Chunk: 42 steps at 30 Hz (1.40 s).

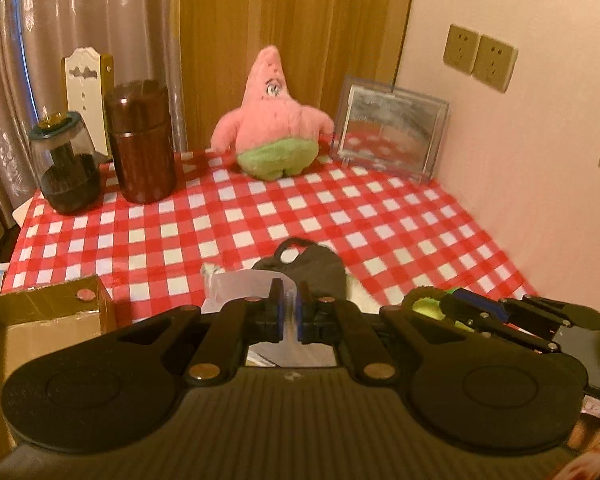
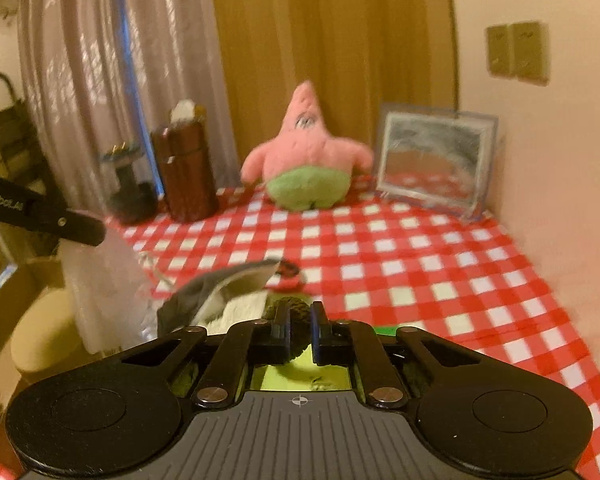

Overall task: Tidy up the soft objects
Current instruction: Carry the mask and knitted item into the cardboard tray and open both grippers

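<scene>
You are in a home, at a table set into a room corner. A red-and-white checked cloth (image 1: pixel 340 216) covers it. Sheer and tan curtains (image 1: pixel 100 32) hang behind. Wall sockets (image 1: pixel 480 56) sit on the pink wall to the right. A plush starfish toy (image 1: pixel 274 120), a small standing mirror (image 1: pixel 392 128), a wooden canister (image 1: pixel 142 140) and a glass jar (image 1: pixel 66 164) line the back edge. A cardboard box (image 1: pixel 40 320) stands near left.

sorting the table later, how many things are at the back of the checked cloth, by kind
Plush toys: 1, the pink star plush
Jars and canisters: 2, the brown canister and the glass jar
Framed mirrors: 1, the clear-framed mirror
White cut-out boards: 1, the board behind the canister
Total: 5
</scene>
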{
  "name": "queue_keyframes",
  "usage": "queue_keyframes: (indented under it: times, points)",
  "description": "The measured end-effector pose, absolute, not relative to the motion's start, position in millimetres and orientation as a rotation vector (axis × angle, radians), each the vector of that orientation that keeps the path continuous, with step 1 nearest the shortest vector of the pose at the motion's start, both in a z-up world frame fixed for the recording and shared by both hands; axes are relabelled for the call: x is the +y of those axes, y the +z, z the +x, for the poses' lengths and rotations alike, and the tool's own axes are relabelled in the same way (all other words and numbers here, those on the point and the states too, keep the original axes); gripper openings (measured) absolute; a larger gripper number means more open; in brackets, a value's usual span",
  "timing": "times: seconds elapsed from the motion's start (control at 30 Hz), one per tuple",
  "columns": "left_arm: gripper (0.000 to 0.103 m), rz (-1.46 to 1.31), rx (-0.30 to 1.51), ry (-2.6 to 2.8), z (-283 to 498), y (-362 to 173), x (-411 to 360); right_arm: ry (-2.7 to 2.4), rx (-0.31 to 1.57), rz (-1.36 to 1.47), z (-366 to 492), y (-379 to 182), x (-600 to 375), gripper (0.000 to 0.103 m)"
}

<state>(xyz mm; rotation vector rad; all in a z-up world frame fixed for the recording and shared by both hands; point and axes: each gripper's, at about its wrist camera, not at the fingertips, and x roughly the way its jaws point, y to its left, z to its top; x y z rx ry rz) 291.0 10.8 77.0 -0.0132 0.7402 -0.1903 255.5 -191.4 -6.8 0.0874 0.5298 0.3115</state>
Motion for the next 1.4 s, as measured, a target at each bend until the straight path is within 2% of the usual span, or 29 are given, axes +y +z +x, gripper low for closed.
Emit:
queue_keyframes:
  times: [0.47, 0.9, 1.13, 1.4]
  points:
    - [0.004, -0.05, 0.683, -0.222, 231, 118, 19, 0.33, 0.493, 0.172, 184, 40, -198, 0.009]
    - [0.004, -0.061, 0.632, -0.123, 152, 150, 82, 0.517, 0.478, 0.15, 129, 73, -125, 0.009]
    - [0.004, -0.052, 0.655, -0.048, 125, 146, 137, 0.634, 0.501, 0.098, 119, 70, -64, 0.009]
    - [0.004, -0.042, 0.706, -0.002, 118, 112, 187, 0.702, 0.567, 0.024, 122, 42, -8, 0.009]
